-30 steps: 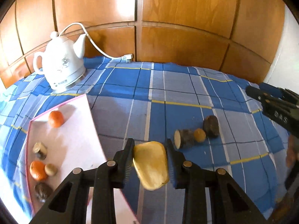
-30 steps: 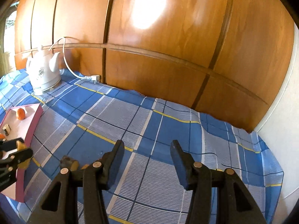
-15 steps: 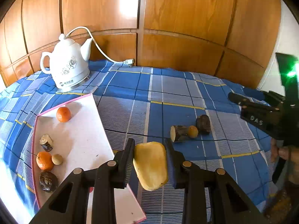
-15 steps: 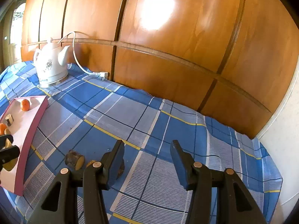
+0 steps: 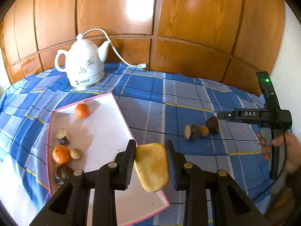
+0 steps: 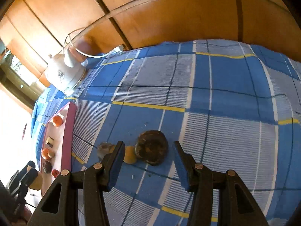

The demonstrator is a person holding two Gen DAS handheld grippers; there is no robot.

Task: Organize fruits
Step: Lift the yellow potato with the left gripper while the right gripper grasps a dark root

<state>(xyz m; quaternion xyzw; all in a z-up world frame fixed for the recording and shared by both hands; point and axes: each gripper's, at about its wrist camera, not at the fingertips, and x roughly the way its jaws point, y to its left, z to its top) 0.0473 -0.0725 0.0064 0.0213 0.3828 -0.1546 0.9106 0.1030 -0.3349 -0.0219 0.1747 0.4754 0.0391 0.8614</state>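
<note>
1. The left gripper [image 5: 151, 164] is clamped on a flat yellow fruit slice [image 5: 152, 168], held above the near right edge of the pink-rimmed white tray [image 5: 105, 131].
2. Carry it left over bare tray, lower, then release.
3. The right gripper [image 6: 149, 163] hangs wide open and empty above the dark round fruit [image 6: 151, 147].

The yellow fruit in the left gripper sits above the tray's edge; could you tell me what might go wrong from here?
1. The yellow fruit hangs over the pink tray rim; released here, it may tip onto the cloth.
2. The open right gripper is near a dark fruit touching a small yellow one, which could get nudged away.
</note>
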